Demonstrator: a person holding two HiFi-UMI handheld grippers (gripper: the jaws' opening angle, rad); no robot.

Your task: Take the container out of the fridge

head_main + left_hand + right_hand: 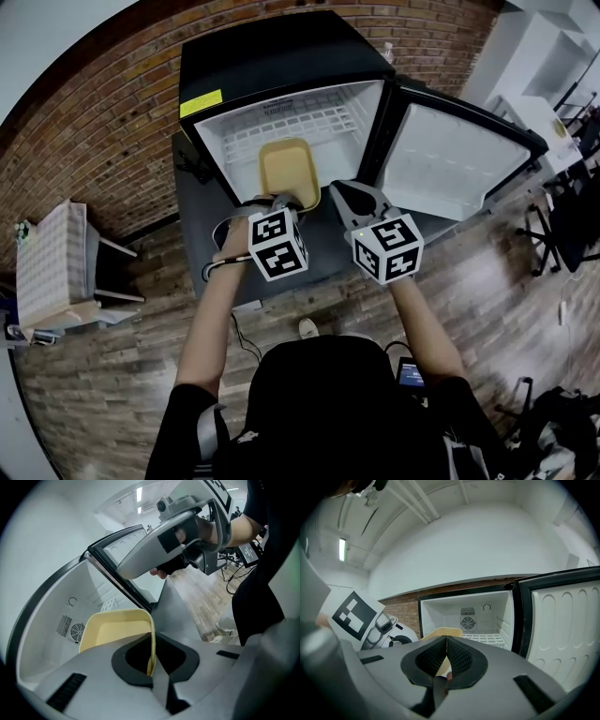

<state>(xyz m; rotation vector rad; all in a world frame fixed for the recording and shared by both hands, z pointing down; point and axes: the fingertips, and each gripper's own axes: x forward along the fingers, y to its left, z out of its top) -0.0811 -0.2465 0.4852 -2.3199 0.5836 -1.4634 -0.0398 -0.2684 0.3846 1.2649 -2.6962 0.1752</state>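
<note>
Two tongs are up at the open fridge point(234, 131), and only one of them has work. The left tongs point(281, 200) are clamped on the yellow container point(289, 172). In the left gripper view the thin rim of one side wall runs straight down between the jaws, which are pinched tight onto it. Seen from the head view, the container lies at twelve o'clock from those tongs. Its long axis runs twelve to six, in line with the way out. Its far end sits under the wire shelf point(281, 122) and its near end is right at the fridge's front lip, so I'd call it partway out. Whether its base rests on the fridge floor or hangs clear, I can't tell. The right tongs point(349, 199) hover just beside the container's near corner, at about three o'clock from it and apart from it. Their jaws are pressed together on nothing, and the right gripper view shows the container only in the background behind them. The door point(450, 159) stands wide at three o'clock, well out of the path. The left hand is the nearer one and has the grip, so the next move looks like a straight draw toward six o'clock, keeping that thin wall from slipping.
</note>
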